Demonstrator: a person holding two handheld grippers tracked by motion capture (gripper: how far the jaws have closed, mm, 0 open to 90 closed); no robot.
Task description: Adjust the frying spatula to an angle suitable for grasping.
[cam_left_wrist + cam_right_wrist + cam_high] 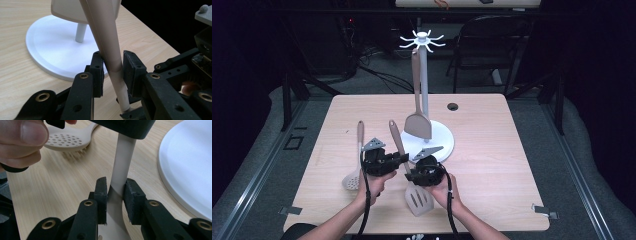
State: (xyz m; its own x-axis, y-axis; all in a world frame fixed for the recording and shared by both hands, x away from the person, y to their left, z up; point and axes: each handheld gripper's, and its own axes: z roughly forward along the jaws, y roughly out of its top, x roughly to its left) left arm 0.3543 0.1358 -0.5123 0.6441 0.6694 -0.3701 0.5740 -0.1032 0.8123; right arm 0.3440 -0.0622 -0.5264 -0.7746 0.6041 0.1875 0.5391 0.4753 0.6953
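Both grippers are on the same utensil here, the slotted spatula (418, 199), right in the near middle of the wooden table (492, 150). Its slotted blade sits low, toward the person, and the brown handle slants up and away toward the rack.

The right gripper (412, 176) has the spatula clamped at the neck. In the right gripper view its black pads (101, 195) press on either side of the shaft (120, 182), jaws narrowed right down onto it, a firm hold.

The left gripper (403, 158) comes in higher up the handle. In the left gripper view the handle (110, 50) runs straight up between the jaws; the left pad (98, 71) is against it, and the other pad sits just beside it with what looks like a sliver of gap. So the jaws are around the handle, mostly closed, but I cannot tell for certain that both pads bite.

Just behind stands the white utensil rack (424, 85), its round base (443, 140) near the grippers, with a solid turner (417, 120) hanging from a hook. Over on the left, a perforated skimmer spoon (354, 170) lies flat on the table, beside the left hand (377, 182).
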